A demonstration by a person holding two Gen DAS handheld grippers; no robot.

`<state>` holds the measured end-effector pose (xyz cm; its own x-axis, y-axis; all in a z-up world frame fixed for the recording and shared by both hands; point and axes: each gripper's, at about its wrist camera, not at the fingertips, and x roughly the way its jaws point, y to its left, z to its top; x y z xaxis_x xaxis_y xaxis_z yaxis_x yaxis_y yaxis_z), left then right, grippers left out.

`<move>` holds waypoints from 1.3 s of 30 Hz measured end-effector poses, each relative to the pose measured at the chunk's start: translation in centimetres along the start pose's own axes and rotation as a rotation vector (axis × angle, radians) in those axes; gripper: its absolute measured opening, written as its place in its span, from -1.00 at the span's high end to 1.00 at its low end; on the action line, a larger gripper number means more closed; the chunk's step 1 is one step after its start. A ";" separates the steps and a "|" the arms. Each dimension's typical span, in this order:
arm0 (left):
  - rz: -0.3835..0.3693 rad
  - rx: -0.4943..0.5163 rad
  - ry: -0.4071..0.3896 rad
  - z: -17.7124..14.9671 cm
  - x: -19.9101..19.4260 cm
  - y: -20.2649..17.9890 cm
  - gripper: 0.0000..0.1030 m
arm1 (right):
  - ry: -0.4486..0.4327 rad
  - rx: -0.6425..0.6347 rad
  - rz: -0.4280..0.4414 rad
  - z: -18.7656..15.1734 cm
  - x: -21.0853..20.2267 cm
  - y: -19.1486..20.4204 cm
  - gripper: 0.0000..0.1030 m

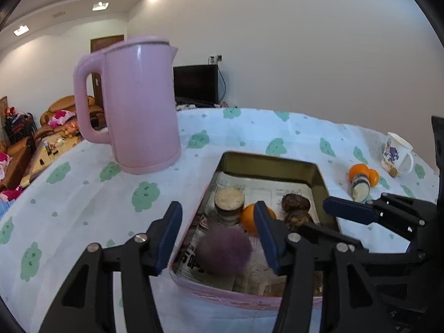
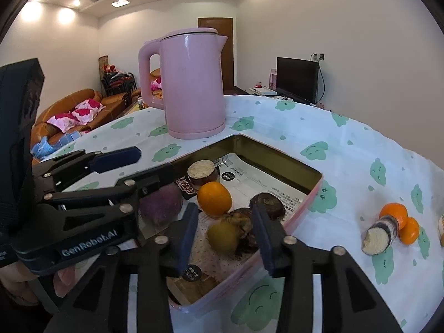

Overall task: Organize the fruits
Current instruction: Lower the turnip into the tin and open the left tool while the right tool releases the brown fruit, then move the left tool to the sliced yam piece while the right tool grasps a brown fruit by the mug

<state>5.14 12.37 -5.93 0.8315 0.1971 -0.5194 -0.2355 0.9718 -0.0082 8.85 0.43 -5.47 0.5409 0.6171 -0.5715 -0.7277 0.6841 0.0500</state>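
Pink kettle (image 1: 138, 102); white tablecloth (image 1: 249, 127), green cloud print; pink tin (image 2: 244, 277), gold inside; orange (image 2: 214, 199) orange.

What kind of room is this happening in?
Most likely a home living room: a brown sofa with pink cushions, a dark television by the wall, and a pink kettle on a table with a patterned tablecloth.

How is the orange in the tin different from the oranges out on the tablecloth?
The orange in the tin lies inside the tin among other produce; the two oranges on the tablecloth lie outside it, to its right. The tin's orange is single; the outside ones are a pair against a cut root piece. All are round and bright orange.
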 end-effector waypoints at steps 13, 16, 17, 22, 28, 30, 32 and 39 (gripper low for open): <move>-0.106 -0.010 -0.079 2.5 -2.7 -4.9 -0.63 | -0.076 0.153 -0.188 -0.5 -6.1 -7.2 0.09; -0.166 0.006 -0.061 3.3 -2.3 -7.6 -0.66 | -0.069 0.242 -0.331 -1.2 -7.7 -11.9 0.09; -0.188 0.014 -0.051 3.6 -2.0 -8.6 -0.68 | -0.059 0.279 -0.382 -1.5 -8.1 -13.6 0.09; -0.255 0.053 0.000 5.1 0.6 -13.9 -0.74 | 0.010 0.461 -0.589 -3.1 -8.9 -21.9 0.09; -0.245 0.080 0.087 5.9 6.6 -19.2 -0.74 | 0.105 0.584 -0.662 -4.2 -6.7 -28.0 0.09; -0.225 0.080 0.126 5.9 8.9 -20.0 -0.74 | 0.141 0.604 -0.660 -4.5 -5.7 -29.0 0.09; -0.217 0.071 0.171 5.7 10.8 -20.3 -0.73 | 0.173 0.618 -0.679 -4.9 -4.6 -30.1 0.09; -0.246 0.046 0.232 5.0 13.3 -20.4 -0.71 | 0.226 0.678 -0.716 -4.9 -2.6 -32.5 0.09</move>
<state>23.49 -4.19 -8.44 0.7226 -0.0737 -0.6874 -0.0144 0.9925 -0.1215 28.97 -25.34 -9.64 0.6125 -0.0647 -0.7878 0.1673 0.9847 0.0492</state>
